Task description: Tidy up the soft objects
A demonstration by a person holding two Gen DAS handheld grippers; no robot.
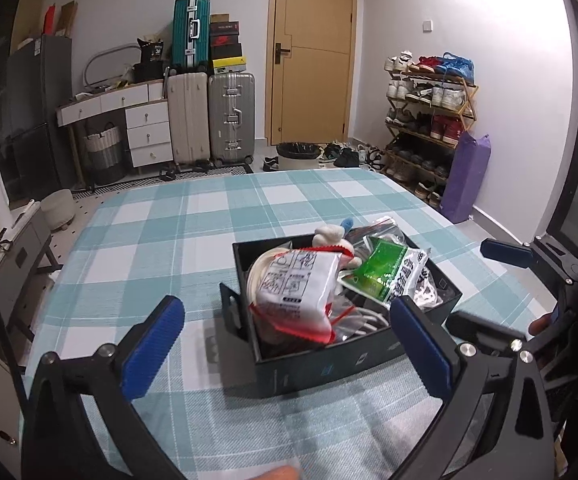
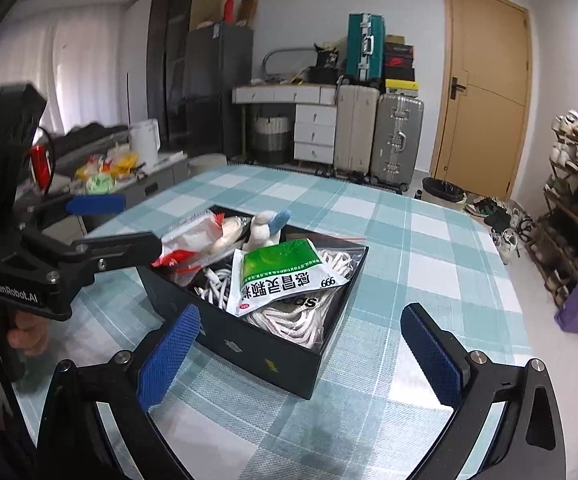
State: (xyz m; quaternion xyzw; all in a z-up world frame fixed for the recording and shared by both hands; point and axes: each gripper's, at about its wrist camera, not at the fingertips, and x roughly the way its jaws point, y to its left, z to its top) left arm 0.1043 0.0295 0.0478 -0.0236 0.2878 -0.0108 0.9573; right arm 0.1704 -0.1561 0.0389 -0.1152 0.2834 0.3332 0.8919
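A black open box (image 1: 329,368) (image 2: 249,348) stands on the teal checked cloth (image 1: 161,240) (image 2: 409,264). It holds a white packet with red edges (image 1: 297,292) (image 2: 193,240), a green-and-white packet (image 1: 385,276) (image 2: 281,276), a small white plush toy with a blue part (image 1: 329,234) (image 2: 265,228), and white cords (image 2: 289,320). My left gripper (image 1: 287,308) (image 2: 129,222) is open just in front of the box's near left side, holding nothing. At the box's other near side my right gripper (image 2: 301,316) (image 1: 469,284) is also open and empty.
Past the cloth's far edge are suitcases (image 1: 209,116), a white drawer desk (image 1: 145,128), a wooden door (image 1: 313,48), a black bin (image 1: 299,154) and a shoe rack (image 1: 429,116). A low cluttered side table (image 2: 121,176) stands to the left. A hand (image 2: 29,332) grips the left tool.
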